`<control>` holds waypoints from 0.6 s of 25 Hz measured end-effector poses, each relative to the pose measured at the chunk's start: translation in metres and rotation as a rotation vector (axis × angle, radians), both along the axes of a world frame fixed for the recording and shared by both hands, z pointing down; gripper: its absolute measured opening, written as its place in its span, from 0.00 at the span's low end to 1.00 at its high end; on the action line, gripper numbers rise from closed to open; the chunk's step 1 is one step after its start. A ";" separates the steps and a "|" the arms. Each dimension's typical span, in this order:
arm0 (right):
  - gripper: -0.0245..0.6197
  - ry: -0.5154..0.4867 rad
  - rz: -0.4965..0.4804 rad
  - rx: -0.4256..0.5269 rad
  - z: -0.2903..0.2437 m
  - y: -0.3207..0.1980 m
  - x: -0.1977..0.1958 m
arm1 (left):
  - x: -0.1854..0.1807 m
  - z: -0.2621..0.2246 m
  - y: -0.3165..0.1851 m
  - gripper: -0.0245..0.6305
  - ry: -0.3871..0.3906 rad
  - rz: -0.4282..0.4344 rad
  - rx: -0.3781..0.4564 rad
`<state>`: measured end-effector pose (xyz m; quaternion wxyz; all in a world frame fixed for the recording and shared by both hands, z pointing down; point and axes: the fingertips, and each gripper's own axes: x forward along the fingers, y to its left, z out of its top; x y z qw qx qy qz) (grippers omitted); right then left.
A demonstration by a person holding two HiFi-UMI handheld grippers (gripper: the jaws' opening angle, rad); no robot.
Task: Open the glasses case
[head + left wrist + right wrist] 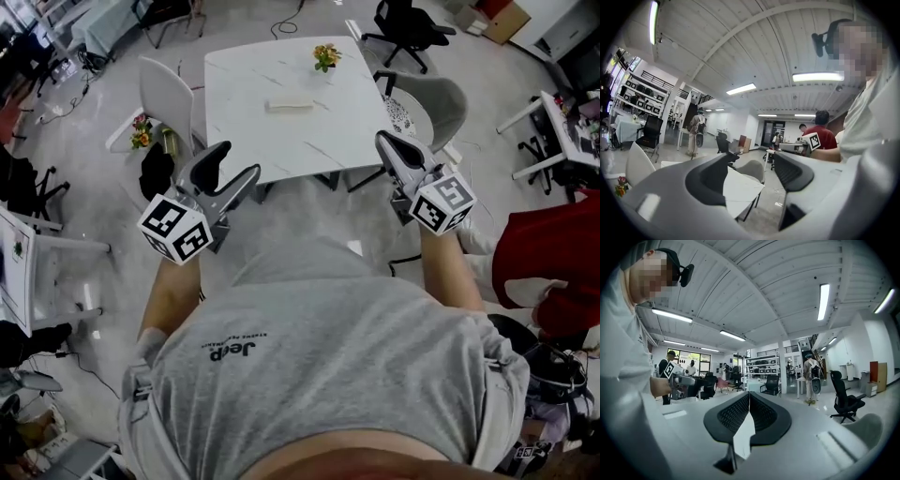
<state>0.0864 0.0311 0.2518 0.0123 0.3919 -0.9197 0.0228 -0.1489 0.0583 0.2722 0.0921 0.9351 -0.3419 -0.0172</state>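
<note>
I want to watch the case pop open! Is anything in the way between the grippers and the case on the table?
Nothing visible. The glasses case lies alone on the white table, only bare tabletop between it and the left gripper and right gripper. The little plant stands beyond it.

The person wears a light grey short-sleeved T-shirt with small dark lettering printed across the chest. A black head-mounted camera bracket sits above the blurred face. The left gripper and the right gripper have smooth, rounded grey plastic bodies. Each ends in a white cube with black square markers on its faces. The fingers are grey, faced with black rubber insets of fine ribbed texture.
</note>
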 end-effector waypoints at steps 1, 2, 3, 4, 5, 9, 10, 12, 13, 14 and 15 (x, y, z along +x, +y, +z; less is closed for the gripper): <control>0.05 0.003 -0.001 -0.002 0.001 -0.011 -0.012 | -0.012 0.001 -0.012 0.55 0.001 0.001 -0.003; 0.05 0.005 -0.002 -0.004 0.001 -0.021 -0.022 | -0.022 0.002 -0.023 0.55 0.003 0.002 -0.006; 0.05 0.007 0.000 -0.007 0.002 -0.030 -0.029 | -0.030 0.003 -0.034 0.55 0.005 0.002 -0.009; 0.05 0.008 0.003 -0.009 0.002 -0.039 -0.035 | -0.036 0.004 -0.044 0.55 0.008 0.004 -0.011; 0.05 0.009 0.007 -0.012 0.003 -0.048 -0.040 | -0.041 0.004 -0.054 0.55 0.010 0.008 -0.013; 0.05 0.020 0.030 -0.032 0.007 -0.077 -0.043 | -0.049 0.007 -0.088 0.55 0.012 0.028 -0.023; 0.05 0.020 0.038 -0.038 0.010 -0.084 -0.041 | -0.049 0.009 -0.096 0.55 0.012 0.032 -0.025; 0.05 0.018 0.053 -0.051 0.016 -0.098 -0.035 | -0.048 0.013 -0.111 0.55 0.008 0.038 -0.028; 0.05 0.016 0.057 -0.057 0.019 -0.104 -0.032 | -0.046 0.015 -0.118 0.55 0.004 0.038 -0.030; 0.05 0.014 0.058 -0.061 0.021 -0.111 -0.029 | -0.044 0.016 -0.125 0.55 0.001 0.038 -0.033; 0.05 0.013 0.055 -0.064 0.023 -0.118 -0.026 | -0.041 0.018 -0.132 0.55 -0.001 0.036 -0.038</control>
